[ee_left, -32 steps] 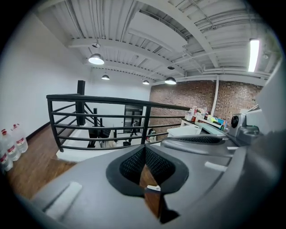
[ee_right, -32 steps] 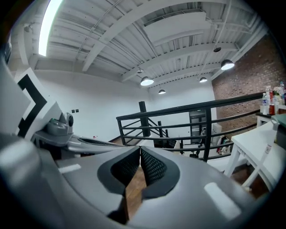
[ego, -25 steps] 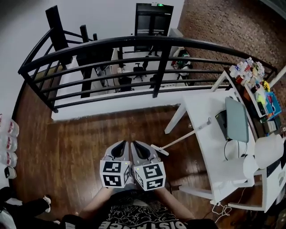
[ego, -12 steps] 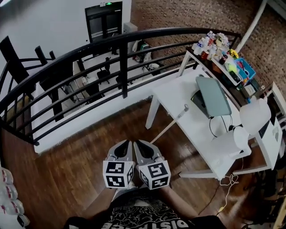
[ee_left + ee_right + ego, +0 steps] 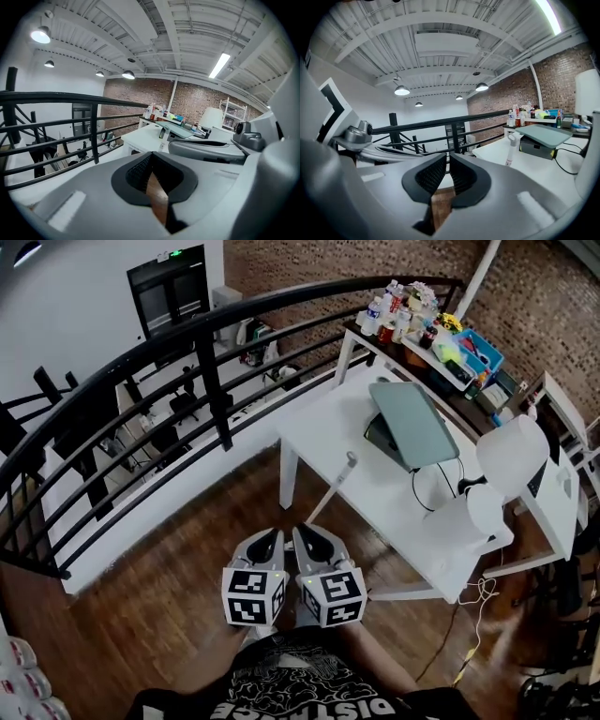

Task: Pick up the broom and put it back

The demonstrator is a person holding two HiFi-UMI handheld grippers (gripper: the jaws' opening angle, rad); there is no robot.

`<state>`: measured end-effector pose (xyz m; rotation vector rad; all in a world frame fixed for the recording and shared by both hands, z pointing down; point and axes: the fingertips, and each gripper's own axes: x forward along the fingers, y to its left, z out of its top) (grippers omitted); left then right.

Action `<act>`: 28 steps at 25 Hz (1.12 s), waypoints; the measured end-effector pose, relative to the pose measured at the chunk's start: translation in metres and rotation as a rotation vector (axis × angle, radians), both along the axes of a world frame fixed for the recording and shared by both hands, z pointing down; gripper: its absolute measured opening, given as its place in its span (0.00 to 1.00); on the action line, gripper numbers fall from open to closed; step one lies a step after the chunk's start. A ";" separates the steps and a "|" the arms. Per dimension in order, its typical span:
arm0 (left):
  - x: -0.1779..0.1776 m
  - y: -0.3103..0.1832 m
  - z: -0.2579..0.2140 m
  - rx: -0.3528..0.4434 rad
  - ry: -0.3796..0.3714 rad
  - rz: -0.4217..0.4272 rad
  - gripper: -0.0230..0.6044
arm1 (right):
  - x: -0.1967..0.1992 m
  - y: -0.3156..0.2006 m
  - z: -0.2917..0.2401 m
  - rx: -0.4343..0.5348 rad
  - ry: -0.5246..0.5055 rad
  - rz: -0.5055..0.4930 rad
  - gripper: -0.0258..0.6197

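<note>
left hand-held gripper and right hand-held gripper are pressed together, empty; bumping the leaning broom could slide it off the table.

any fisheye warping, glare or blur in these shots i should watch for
Head view: strong fisheye, the black railing bows into an arc, otherwise sharp and evenly lit. Left gripper view: round dark vignette, one ceiling lamp blown out white. Right gripper view: same vignette, the strip light glares at the top edge.
</note>
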<state>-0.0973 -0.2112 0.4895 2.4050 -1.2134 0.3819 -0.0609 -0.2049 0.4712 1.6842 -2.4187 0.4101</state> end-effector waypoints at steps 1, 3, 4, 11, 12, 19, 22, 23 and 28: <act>0.007 -0.005 0.000 0.003 -0.002 0.007 0.05 | 0.008 -0.005 0.001 0.001 0.000 0.009 0.05; 0.020 -0.015 -0.001 0.009 -0.006 0.017 0.05 | 0.021 -0.015 0.001 0.006 0.001 0.025 0.05; 0.026 -0.021 -0.002 0.012 -0.008 0.022 0.05 | 0.028 -0.020 0.002 0.008 0.001 0.031 0.05; 0.067 -0.053 -0.007 0.026 -0.012 0.050 0.05 | 0.081 -0.055 0.015 -0.011 -0.002 0.093 0.11; 0.071 -0.057 -0.006 0.030 -0.017 0.051 0.05 | 0.088 -0.060 0.018 -0.012 0.005 0.105 0.12; 0.096 -0.074 0.003 0.019 -0.053 0.083 0.09 | 0.134 -0.085 0.043 -0.051 -0.004 0.193 0.18; 0.108 -0.079 0.005 0.019 -0.066 0.094 0.09 | 0.148 -0.096 0.051 -0.067 -0.013 0.212 0.20; 0.111 -0.080 0.005 0.020 -0.071 0.096 0.09 | 0.152 -0.099 0.055 -0.072 -0.016 0.218 0.21; 0.118 -0.087 0.009 0.013 -0.084 0.094 0.09 | 0.167 -0.115 0.071 -0.102 -0.028 0.239 0.25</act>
